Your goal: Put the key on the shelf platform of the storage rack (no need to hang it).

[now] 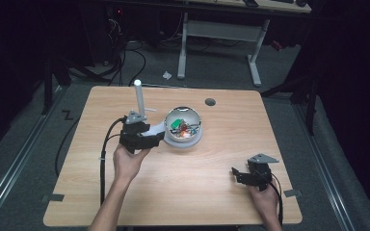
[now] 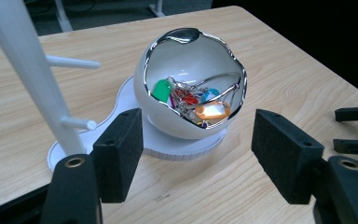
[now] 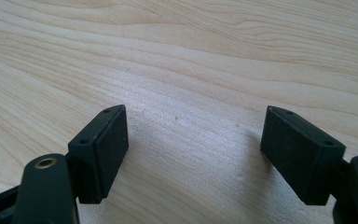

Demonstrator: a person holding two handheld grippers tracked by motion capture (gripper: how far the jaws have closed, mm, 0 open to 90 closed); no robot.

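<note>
White glossy egg-shaped bowl (image 2: 193, 84) sitting mid-frame on its white base, cradling coloured key tags (image 2: 192, 100) within reach. Left gripper (image 2: 200, 158) nearing, fingers (image 2: 119, 154) spread, gripping nothing. Right gripper (image 1: 244, 176) idling lower right, fingers parted over pale wooden surface (image 3: 191, 60).

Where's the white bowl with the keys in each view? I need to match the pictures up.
High view: the white bowl sits mid-table on a white base, right of the left tongs.
Left gripper view: the bowl is at centre, beyond the open jaws, with coloured key tags inside.
Right gripper view: bare wooden table ahead of the open jaws, no bowl.
Shared landmark: the white peg stand beside the bowl.
</note>
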